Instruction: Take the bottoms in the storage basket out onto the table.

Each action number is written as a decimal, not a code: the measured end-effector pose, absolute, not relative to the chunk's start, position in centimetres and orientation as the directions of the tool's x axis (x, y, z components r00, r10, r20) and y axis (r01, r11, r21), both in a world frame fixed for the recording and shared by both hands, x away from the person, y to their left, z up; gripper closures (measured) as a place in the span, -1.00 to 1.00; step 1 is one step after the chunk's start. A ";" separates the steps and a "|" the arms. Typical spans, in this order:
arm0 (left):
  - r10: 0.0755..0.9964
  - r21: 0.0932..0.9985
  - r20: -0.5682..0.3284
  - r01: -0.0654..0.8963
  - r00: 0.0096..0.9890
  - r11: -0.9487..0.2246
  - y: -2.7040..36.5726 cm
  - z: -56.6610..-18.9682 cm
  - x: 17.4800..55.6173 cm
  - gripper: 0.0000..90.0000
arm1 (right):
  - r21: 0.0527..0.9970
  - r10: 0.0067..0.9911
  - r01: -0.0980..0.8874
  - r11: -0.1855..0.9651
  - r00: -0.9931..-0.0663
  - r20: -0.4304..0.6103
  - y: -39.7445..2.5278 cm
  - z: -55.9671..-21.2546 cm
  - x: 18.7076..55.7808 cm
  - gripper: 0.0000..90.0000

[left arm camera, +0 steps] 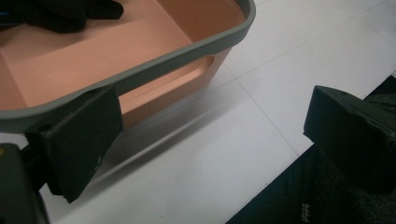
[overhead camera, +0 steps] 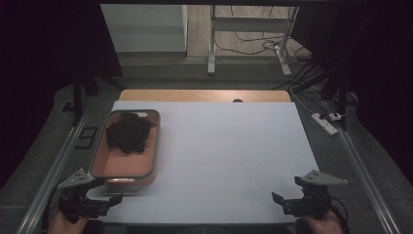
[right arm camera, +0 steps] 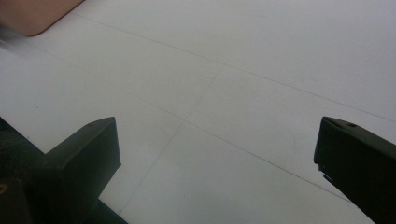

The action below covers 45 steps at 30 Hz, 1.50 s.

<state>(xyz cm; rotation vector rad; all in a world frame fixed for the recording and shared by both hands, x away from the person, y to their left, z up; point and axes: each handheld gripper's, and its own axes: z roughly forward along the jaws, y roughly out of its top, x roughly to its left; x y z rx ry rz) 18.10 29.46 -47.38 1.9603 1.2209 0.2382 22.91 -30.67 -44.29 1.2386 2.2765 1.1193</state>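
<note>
Presently the likely failure, as I judge it, is a clumsy approach to the tub (overhead camera: pixel 127 146): the left hand-held gripper (overhead camera: pixel 109 199) sits just short of the tub's near end wall, and a forward push with jaws this wide could shove the tub across the tabletop (overhead camera: pixel 229 156) rather than straddle its grey rim (left arm camera: pixel 140 70). A second risk: the black cloth (overhead camera: pixel 129 131) lies bunched at the end of the tub farthest from that gripper, so reaching it means passing over the rim, where a low jaw could catch. Left hand-held gripper: jaws spread wide, nothing between them; in its own view one jaw overlaps the rim, contact not resolvable. Right hand-held gripper (overhead camera: pixel 285 199): likewise released, jaws far apart, empty, held low over bare tabletop, well apart from the tub, which lies ahead and off toward the other gripper's side. Lighting dim; fine detail of cloth unreadable.
</note>
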 end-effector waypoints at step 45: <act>0.821 0.671 -0.246 0.702 0.515 -0.239 28.7 -46.8 18.5 -0.99 | 0.726 0.783 0.581 0.368 -0.615 0.095 -30.2 -44.5 23.2 -0.98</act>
